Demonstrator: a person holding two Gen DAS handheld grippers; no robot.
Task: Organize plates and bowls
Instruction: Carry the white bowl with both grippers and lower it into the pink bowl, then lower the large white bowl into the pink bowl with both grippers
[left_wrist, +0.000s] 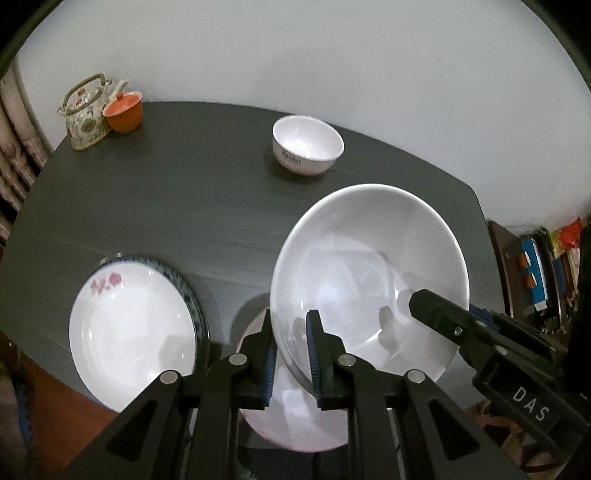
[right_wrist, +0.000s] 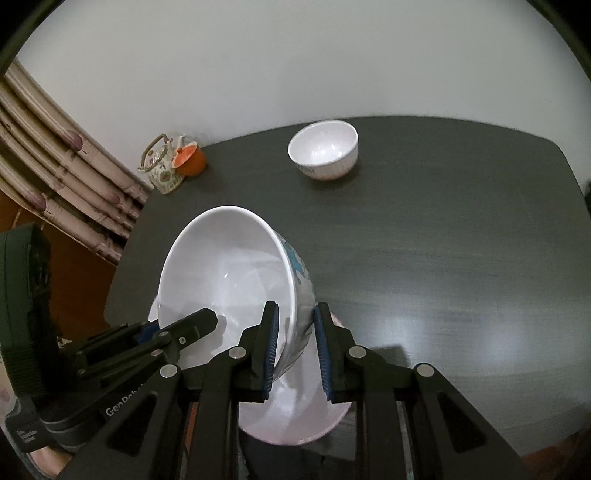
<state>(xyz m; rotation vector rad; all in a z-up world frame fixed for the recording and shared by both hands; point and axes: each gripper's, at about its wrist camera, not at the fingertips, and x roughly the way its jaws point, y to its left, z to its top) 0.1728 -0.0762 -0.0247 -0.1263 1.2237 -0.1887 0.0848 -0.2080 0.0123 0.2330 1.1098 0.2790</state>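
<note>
A large white bowl (left_wrist: 369, 258) with a blue pattern on its outside (right_wrist: 299, 266) is held tilted just above a white dish (left_wrist: 295, 424) at the table's near edge. My left gripper (left_wrist: 291, 325) is shut on the bowl's near-left rim, one finger inside and one outside. My right gripper (right_wrist: 295, 317) clamps the opposite rim the same way; in the left wrist view the right gripper (left_wrist: 417, 304) reaches in from the right. A small white bowl (left_wrist: 308, 149) stands alone at the far side. A stack of plates (left_wrist: 129, 332), the top one with a pink flower, lies at the near left.
A patterned teapot (left_wrist: 86, 110) and an orange lidded cup (left_wrist: 123, 110) stand in the far left corner of the dark table (left_wrist: 166, 203). A curtain (right_wrist: 55, 155) hangs to the left. Shelves with books (left_wrist: 535, 266) stand to the right of the table.
</note>
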